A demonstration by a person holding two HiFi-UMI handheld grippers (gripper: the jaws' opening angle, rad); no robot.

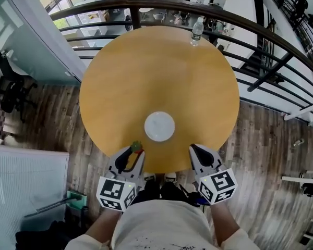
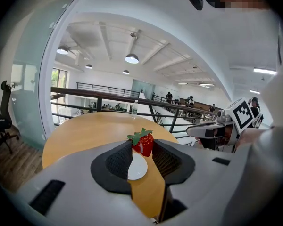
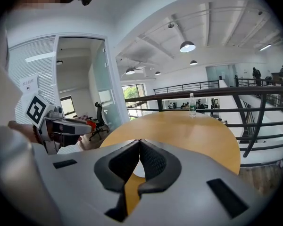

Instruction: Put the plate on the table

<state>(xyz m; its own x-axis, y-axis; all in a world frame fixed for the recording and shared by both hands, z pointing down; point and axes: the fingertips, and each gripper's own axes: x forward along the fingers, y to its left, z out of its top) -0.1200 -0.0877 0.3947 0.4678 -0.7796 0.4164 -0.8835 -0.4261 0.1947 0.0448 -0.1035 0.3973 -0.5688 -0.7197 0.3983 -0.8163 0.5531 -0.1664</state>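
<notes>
A white plate (image 1: 159, 126) lies flat on the round wooden table (image 1: 146, 72), near its front edge and between my two grippers. The left gripper view shows the plate (image 2: 137, 167) just beyond the jaws, and the right gripper view shows a sliver of it (image 3: 138, 170). My left gripper (image 1: 136, 149) (image 2: 142, 143) is shut on a red strawberry (image 2: 143, 144) (image 1: 136, 147) with a green top, at the table's front edge, left of the plate. My right gripper (image 1: 192, 147) (image 3: 139, 141) is shut with nothing in it, right of the plate.
A water bottle (image 1: 196, 31) (image 3: 192, 104) stands at the table's far edge. A dark metal railing (image 1: 261, 35) curves behind and to the right of the table. An office chair (image 1: 10, 87) stands on the wooden floor at the left.
</notes>
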